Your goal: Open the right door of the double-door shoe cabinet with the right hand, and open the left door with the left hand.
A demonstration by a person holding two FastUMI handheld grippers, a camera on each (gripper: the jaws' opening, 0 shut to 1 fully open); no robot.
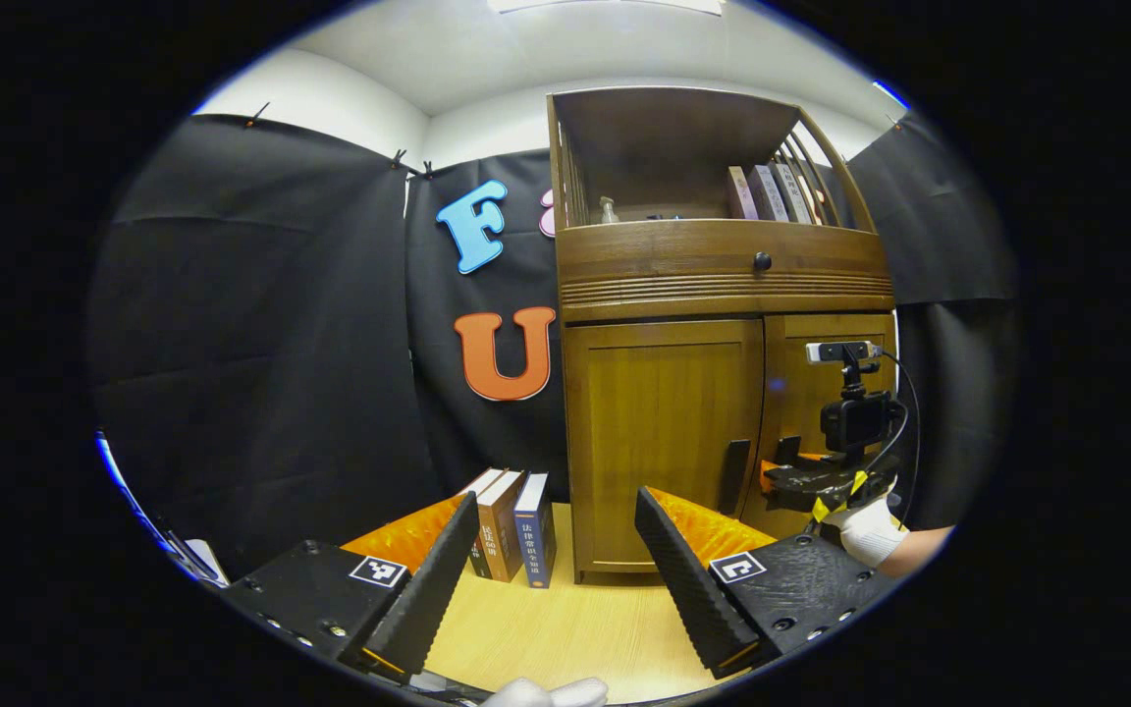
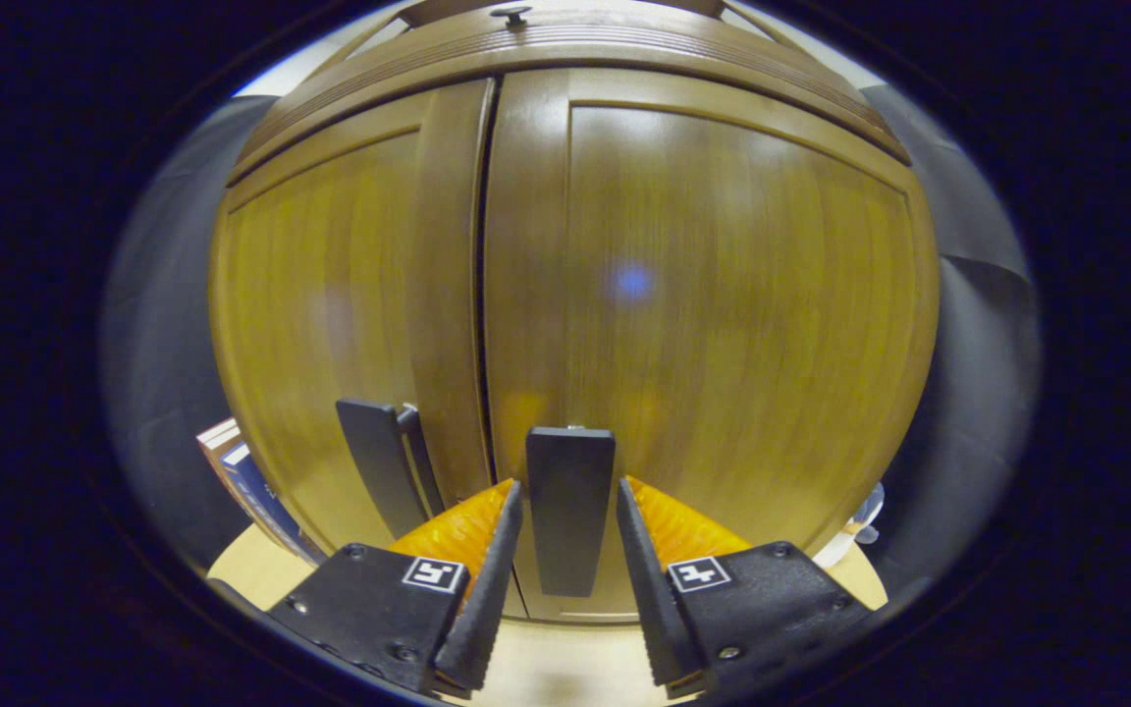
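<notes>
A: Where does the shoe cabinet [image 1: 664, 442] stand?

B: On the pale wooden table [image 1: 575, 628], against the black cloth wall. Both lower doors look closed. In the right gripper view the right door [image 2: 723, 324] is very near, and its dark vertical handle [image 2: 570, 511] sits between the fingers of the right gripper [image 2: 567, 550].

A: Pinching it?

B: Not yet, I judge. The fingers are spread, with a sliver of gap on each side of the handle. The left gripper [image 1: 556, 570] hangs back from the cabinet, also spread wide and empty.

A: How will the doors handle?

B: Stiff wooden panels, probably light on side hinges. The handles are smooth and narrow, so a firm squeeze at mid-height, then a pull along the door's arc, seems safest. The left door's handle [image 1: 734, 476] lies just beside the centre seam.

A: Anything in the way?

B: Three upright books [image 1: 511, 535] stand just left of the cabinet; the left door may swing toward them. The two handles sit close together, so the grippers could crowd each other.
</notes>
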